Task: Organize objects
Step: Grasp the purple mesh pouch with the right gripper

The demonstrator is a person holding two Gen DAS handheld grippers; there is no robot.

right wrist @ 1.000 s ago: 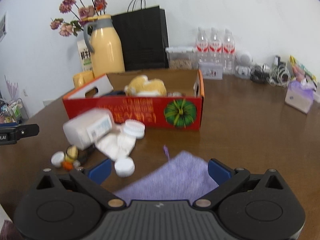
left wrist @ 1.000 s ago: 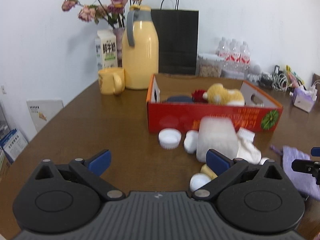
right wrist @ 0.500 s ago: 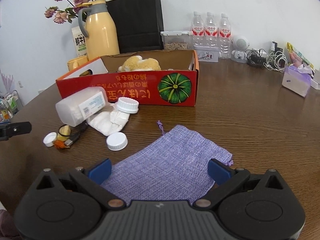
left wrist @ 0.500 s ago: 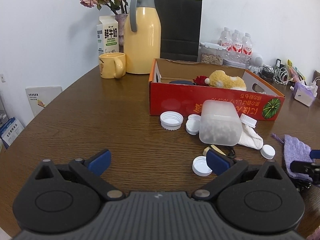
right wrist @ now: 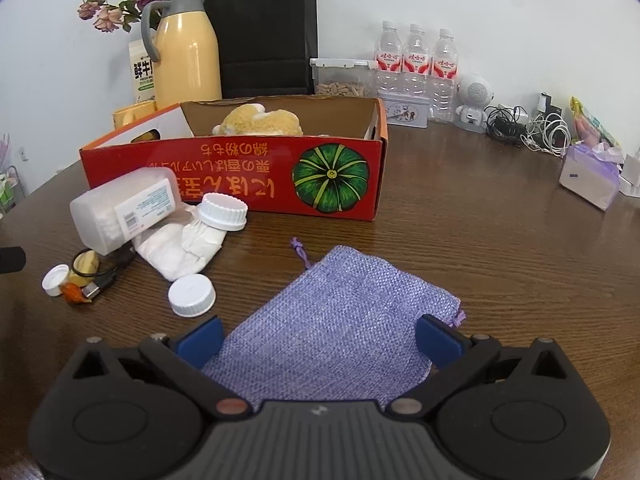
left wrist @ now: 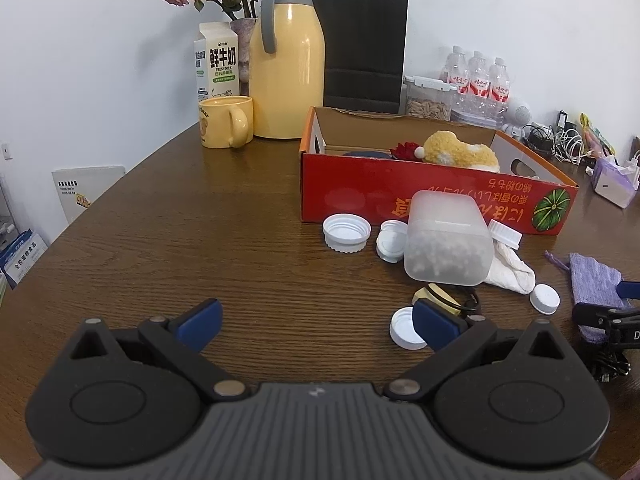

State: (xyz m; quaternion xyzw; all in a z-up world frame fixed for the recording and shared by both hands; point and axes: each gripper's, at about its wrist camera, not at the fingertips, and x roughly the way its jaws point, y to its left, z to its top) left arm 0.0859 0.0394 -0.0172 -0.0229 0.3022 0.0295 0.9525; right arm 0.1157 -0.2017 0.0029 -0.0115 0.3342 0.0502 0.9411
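Hovering low over the brown worktop [left wrist: 168, 240], the left gripper [left wrist: 316, 326] has its jaws spread wide with nothing between them; its right blue pad sits just over a white cap [left wrist: 406, 328]. The right gripper [right wrist: 318, 340] is likewise released, its two blue pads standing either side of the near part of a purple cloth pouch [right wrist: 336, 320] that lies flat on the worktop, not pinched. Far of the pouch stands a red cardboard box [right wrist: 240, 172] with a green pumpkin print, holding a yellow plush toy [right wrist: 260, 122]. Against the box's near wall on the left lies a frosted plastic container [right wrist: 120, 210] on its side, beside a white cloth [right wrist: 176, 248], a white jar lid [right wrist: 222, 212] and another white cap [right wrist: 192, 294]. Farther back on the left stand a yellow jug [left wrist: 286, 64], a yellow mug [left wrist: 224, 120], a milk carton [left wrist: 216, 64] and a black paper bag [left wrist: 362, 44].
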